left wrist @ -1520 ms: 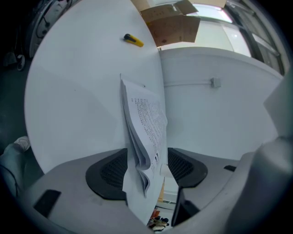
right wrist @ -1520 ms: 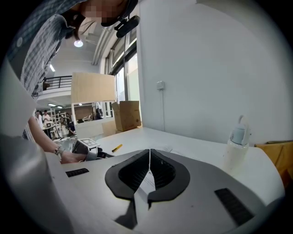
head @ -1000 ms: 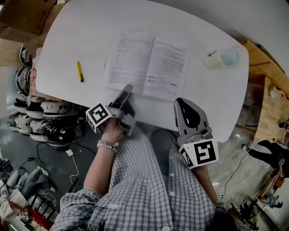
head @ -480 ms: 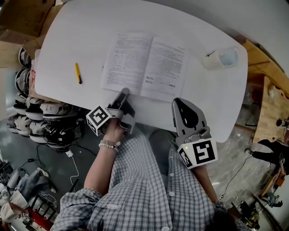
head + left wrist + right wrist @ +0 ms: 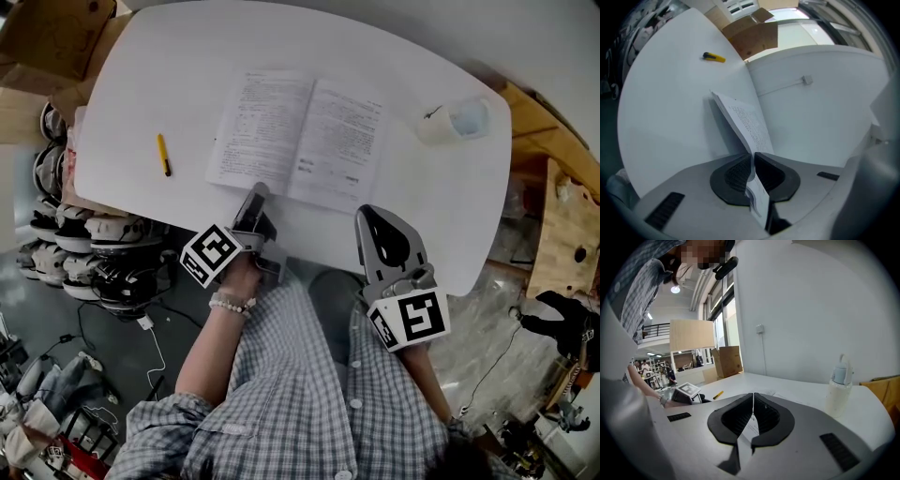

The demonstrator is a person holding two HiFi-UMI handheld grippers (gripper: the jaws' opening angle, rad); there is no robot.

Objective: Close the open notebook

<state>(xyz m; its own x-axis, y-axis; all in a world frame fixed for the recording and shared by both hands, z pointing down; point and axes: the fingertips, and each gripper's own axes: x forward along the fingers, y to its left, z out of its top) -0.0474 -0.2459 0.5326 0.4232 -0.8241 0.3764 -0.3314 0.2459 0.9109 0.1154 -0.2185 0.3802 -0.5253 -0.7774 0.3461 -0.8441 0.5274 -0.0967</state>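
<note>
Starting near the table's (image 5: pixel 141 84) left edge, there's a yellow pen-type thing (image 5: pixel 164 153), well apart from everything and not in play.

Next is the left gripper (image 5: pixel 255 200), coming in over the table's near edge. Its jaws are closing, nearly together, and its own view shows them pinching the bottom edge of the notebook's left page (image 5: pixel 740 122), so that leaf stands up a bit out of the pads (image 5: pixel 736 173).

The notebook (image 5: pixel 298 138) itself sits mid-table and a bit toward the near edge, spread open with both pages showing.

The right gripper (image 5: pixel 380 225) has its jaws fully together, tips just by the notebook's near right corner. A sliver of white paper shows behind the tips (image 5: pixel 753 399), but I can't tell if it's actually pinched.

A plastic bottle (image 5: pixel 459 120) stands toward the table's right edge.

Progress-wise I'd call it barely started. The grab is on, but the fold-over and pressing it flat are all left to do.
</note>
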